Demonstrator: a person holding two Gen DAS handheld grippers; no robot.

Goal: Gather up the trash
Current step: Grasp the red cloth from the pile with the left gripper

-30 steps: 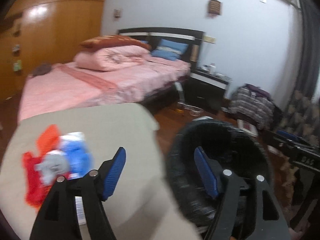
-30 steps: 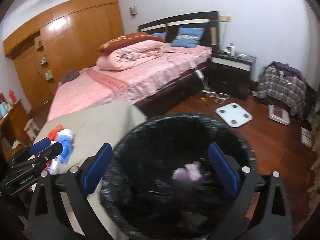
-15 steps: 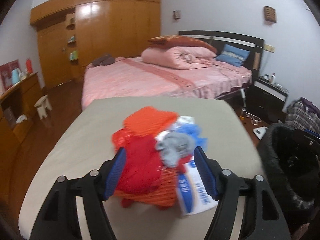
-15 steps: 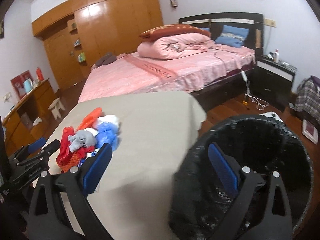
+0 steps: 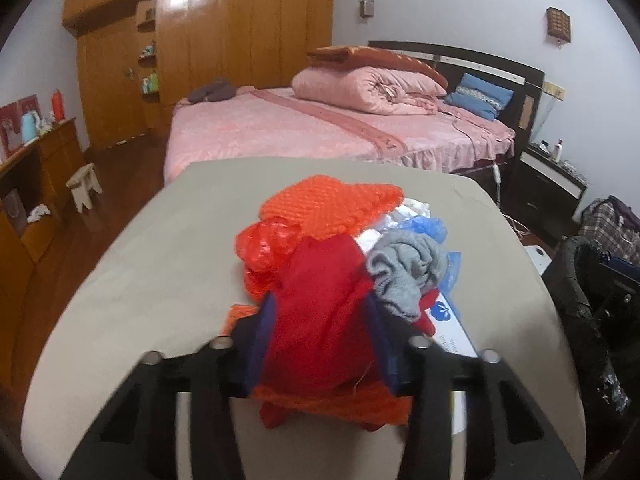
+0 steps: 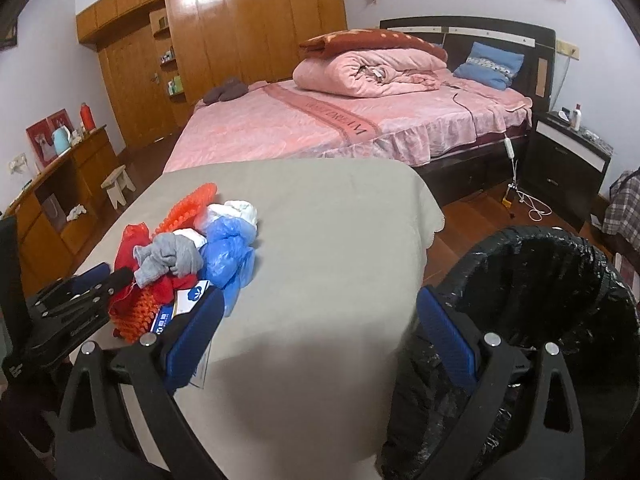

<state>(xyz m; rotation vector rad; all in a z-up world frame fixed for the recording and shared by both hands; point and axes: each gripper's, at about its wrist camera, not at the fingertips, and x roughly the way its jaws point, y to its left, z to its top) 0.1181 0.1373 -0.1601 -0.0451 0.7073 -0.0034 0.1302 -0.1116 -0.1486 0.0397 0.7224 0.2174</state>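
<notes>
Left hand-held gripper (image 5: 320, 336): jaws closing around red cloth (image 5: 320, 312) | cloth in trash pile (image 6: 180, 256) on tabletop (image 6: 320, 240) | right hand-held gripper (image 6: 316, 332): apart, empty | bin (image 6: 540, 300) right of pile.

My left gripper (image 5: 320, 344): black plastic frame w/ triangular cutouts in the arms, silver round screw heads at the finger joints, dark blue pads on the inner faces. Seen from the right cam it's (image 6: 86, 284) the same black body w/ faint embossed lettering on the side, too small to read. My right gripper (image 6: 320, 332): identical build, black arms, silver screws, brighter blue ribbed pads (image 6: 448, 340).
</notes>
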